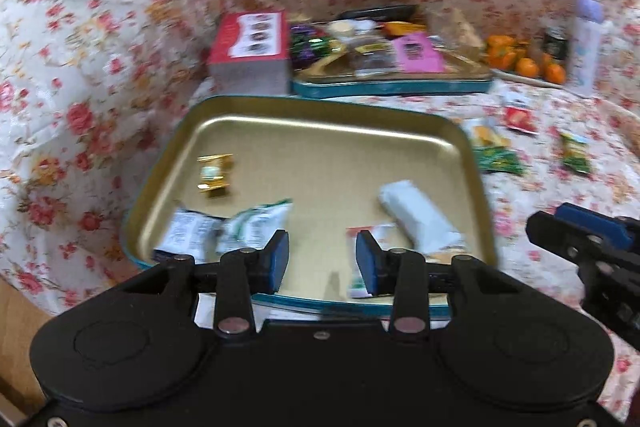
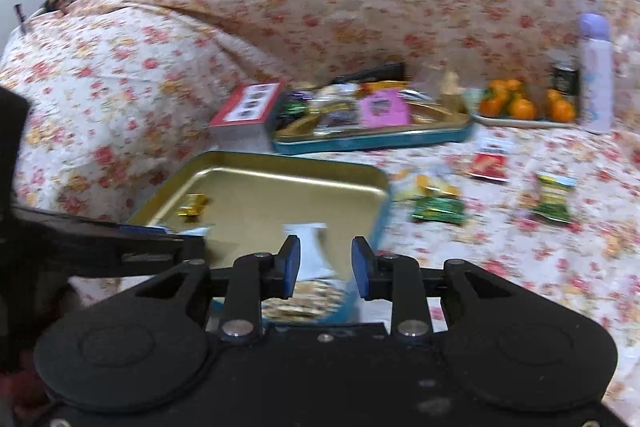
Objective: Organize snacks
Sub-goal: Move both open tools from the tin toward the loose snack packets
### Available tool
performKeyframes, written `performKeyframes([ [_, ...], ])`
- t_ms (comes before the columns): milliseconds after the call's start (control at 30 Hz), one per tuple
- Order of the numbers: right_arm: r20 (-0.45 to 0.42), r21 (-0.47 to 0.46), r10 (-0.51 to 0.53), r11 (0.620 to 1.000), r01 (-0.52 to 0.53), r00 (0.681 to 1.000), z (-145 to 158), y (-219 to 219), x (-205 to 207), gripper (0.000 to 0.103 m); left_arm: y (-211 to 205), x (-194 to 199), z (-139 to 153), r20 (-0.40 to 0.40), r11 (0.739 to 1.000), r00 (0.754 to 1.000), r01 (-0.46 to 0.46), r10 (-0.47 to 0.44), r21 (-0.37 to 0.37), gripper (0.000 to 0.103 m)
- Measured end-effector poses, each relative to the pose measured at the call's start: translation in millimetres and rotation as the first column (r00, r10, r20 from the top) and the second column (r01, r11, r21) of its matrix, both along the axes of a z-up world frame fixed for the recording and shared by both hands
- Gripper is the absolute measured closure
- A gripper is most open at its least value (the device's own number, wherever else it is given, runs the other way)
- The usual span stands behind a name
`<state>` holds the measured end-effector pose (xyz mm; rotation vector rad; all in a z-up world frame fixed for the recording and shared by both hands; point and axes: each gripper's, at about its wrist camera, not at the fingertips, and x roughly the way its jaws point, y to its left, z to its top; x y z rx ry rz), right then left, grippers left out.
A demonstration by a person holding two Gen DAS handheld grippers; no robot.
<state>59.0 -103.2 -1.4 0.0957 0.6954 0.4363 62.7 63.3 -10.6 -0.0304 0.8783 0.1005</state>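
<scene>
here we note both the left gripper (image 1: pixel 322 261) and right gripper (image 2: pixel 326 265) empty with jaws apart above the gold tin (image 1: pixel 328 107), while beside it the loose green packet (image 2: pixel 438 209), judged light, crinkly and slippery, lies flat: pinch its sealed edge.

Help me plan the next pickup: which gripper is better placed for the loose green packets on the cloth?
Probably the right gripper: its jaws look empty, and the green packets lie right of the tin. The left gripper hangs over the tin.
</scene>
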Motion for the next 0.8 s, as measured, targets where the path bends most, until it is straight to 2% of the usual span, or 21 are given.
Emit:
performKeyframes([
  [267,-0.052,-0.034,-0.152,0.988,0.150,0.987,-24.7,-61.7,12.6,0.072,-57.6,-4.0,7.1,0.025,0.994,0.993,0.112,-0.112,0.006,0.056],
  [467,-0.036,-0.081,-0.243,0.967,0.240,0.969,-44.5,-92.6,26.7,0.072,-96.6,3.5,1.6,0.006,0.985,0.985,0.172,-0.172,0.003,0.056],
  [567,-0.035,-0.076,-0.280,0.958,0.276,0.959,-50.7,-104.9,43.2,0.070,-108.9,7.6,-1.4,-0.007,0.984,0.984,0.180,-0.180,-0.014,0.056],
  [667,0.000,-0.083,-0.317,0.945,0.316,0.948,-54.1,-112.6,63.4,0.064,-116.7,13.8,-4.1,-0.019,0.984,0.984,0.174,-0.175,-0.025,0.056],
  [800,0.037,-0.089,-0.353,0.931,0.355,0.935,-57.9,-116.9,94.1,0.061,-122.6,22.6,-7.1,-0.029,0.988,0.988,0.151,-0.152,-0.037,0.056],
])
